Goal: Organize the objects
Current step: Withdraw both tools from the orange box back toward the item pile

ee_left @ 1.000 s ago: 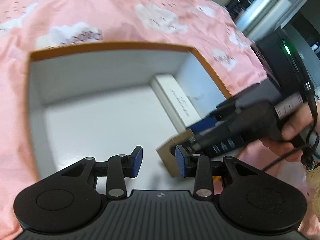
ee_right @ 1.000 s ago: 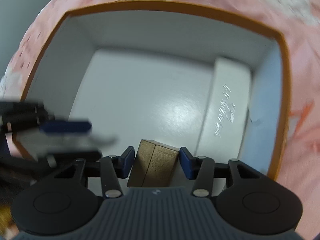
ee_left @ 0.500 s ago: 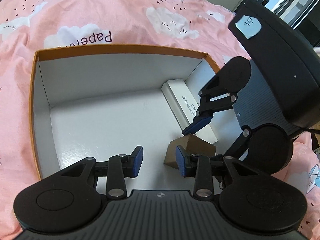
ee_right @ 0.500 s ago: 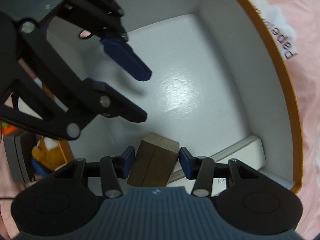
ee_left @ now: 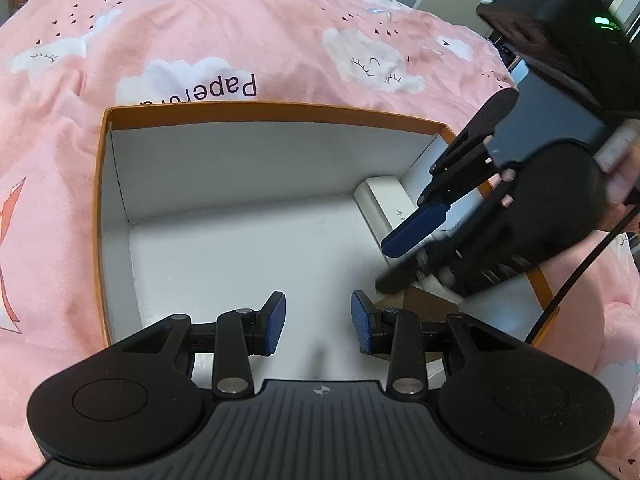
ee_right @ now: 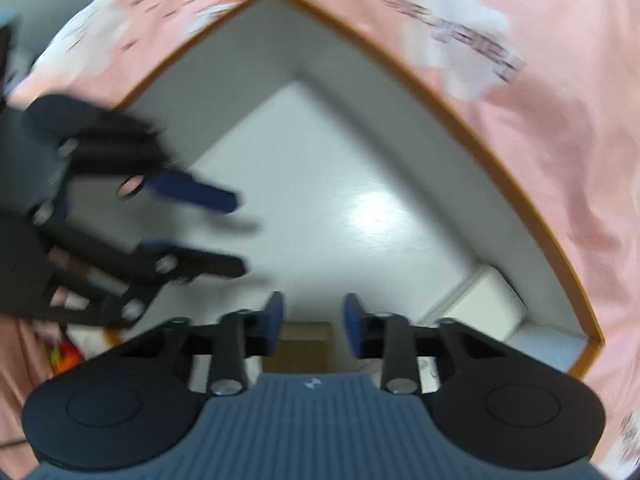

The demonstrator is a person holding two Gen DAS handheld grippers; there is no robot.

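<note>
Two hand-held claws work over an orange-rimmed box [ee_left: 280, 110] resting on a pink cloud-print bedspread [ee_left: 200, 32]. The right claw [ee_right: 314, 318], which half a second ago straddled the small brown box [ee_right: 306, 346] with its jaws at either side, now stands open and drawn back above it, the box lying free on the white floor of the container near its right-hand wall. A long white box [ee_left: 386, 204] lies just beyond, against that wall. The left claw [ee_left: 318, 322] hangs open and empty over the near edge, much as it did a second ago. The brown box appears delivered; other items, glimpsed outside the container in the blurred right wrist view, likely await sorting.
</note>
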